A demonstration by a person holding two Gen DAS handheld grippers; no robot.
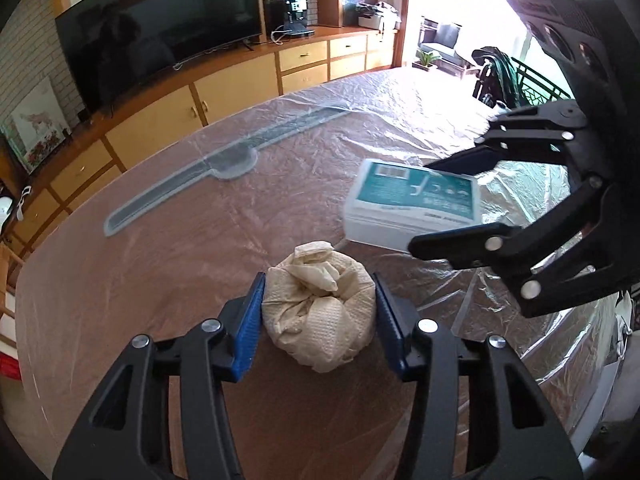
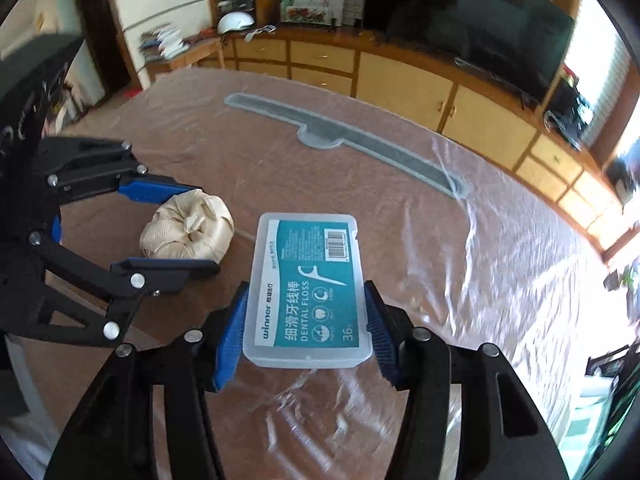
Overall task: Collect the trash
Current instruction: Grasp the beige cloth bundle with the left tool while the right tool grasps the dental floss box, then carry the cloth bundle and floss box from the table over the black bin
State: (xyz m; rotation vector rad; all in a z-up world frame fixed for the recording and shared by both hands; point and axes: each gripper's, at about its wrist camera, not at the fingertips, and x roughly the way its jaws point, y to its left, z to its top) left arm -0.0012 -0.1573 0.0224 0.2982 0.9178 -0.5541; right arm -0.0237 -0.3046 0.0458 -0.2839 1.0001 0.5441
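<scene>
Two pieces of trash lie on the table [image 1: 140, 216], which is covered in clear plastic sheeting: one crumpled paper wad [image 1: 320, 312] and one dental floss box [image 2: 308, 288], the wad just to the left of the box. The left gripper [image 1: 319, 320] has its blue pads pressed against both sides of the paper wad, clamped on it at the near middle of the table. The right gripper [image 2: 306, 330] is closed on the near end of the dental floss box, a pad against each long side. Only the right wrist view shows the box's teal label face-on, with "DENTAL FLOSS" and a barcode legible; the left wrist view shows the same box from the side, near the right gripper's fingers [image 1: 460, 164]. One long grey strip [image 1: 224, 160] lies under the sheeting farther back. One dark television [image 1: 160, 28] stands on the wooden cabinets [image 1: 240, 88] beyond.
</scene>
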